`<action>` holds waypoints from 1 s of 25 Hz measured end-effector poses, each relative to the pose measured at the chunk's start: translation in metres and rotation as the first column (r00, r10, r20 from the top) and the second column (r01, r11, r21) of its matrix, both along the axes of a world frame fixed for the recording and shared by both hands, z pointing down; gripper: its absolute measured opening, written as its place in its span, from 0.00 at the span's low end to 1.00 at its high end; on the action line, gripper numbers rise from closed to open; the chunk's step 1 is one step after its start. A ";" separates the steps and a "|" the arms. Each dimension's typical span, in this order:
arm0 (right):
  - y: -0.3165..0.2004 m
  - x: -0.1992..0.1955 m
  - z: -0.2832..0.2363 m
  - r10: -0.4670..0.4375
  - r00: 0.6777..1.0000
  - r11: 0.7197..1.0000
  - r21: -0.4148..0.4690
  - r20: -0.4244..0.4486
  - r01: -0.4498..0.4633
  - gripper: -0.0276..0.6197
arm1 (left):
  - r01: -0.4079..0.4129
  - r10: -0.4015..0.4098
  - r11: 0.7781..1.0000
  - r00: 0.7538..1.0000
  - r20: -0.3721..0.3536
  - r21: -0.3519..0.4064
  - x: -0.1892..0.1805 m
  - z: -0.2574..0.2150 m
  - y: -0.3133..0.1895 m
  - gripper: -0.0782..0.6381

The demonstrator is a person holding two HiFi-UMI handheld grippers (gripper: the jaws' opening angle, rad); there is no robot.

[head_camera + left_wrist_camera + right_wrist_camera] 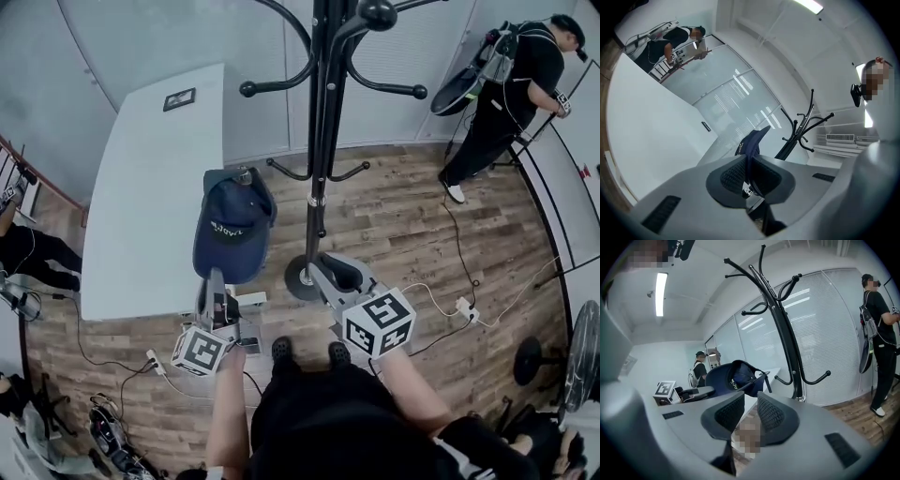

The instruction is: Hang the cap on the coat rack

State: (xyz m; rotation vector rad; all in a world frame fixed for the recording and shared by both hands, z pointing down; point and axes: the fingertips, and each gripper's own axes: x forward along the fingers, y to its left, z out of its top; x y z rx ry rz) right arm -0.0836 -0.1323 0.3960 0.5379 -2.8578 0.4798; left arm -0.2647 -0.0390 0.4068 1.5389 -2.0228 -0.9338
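L tongs (749, 176): clamped on brim of navy cap (752, 143).
R tongs (751, 416): apart, nothing between.
Cap pos: held in air just beside coat rack (319, 141) pole, on none of the hooks (420, 91).
Left to do: seat cap on a hook, release.

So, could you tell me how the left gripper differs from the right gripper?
The left gripper is shut on the cap; the right gripper has its jaws apart, empty. The left gripper is nearer the table, the right gripper nearer the coat rack. Both carry marker cubes.
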 end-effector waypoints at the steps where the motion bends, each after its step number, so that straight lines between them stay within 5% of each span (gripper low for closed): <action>1: 0.001 -0.002 0.002 0.012 1.000 1.000 -0.001 -0.006 -0.012 0.17 | -0.009 0.009 1.000 1.000 -0.003 0.000 -0.004 0.002 -0.002 0.15; 16: 0.008 -0.026 0.012 0.208 0.978 0.978 -0.010 -0.035 -0.208 0.17 | -0.178 0.177 0.983 0.984 -0.020 -0.053 -0.060 0.033 -0.047 0.15; 25: -0.001 -0.011 0.017 0.302 0.952 0.953 -0.025 -0.045 -0.303 0.17 | -0.256 0.255 0.965 0.967 -0.030 -0.048 -0.060 0.039 -0.079 0.16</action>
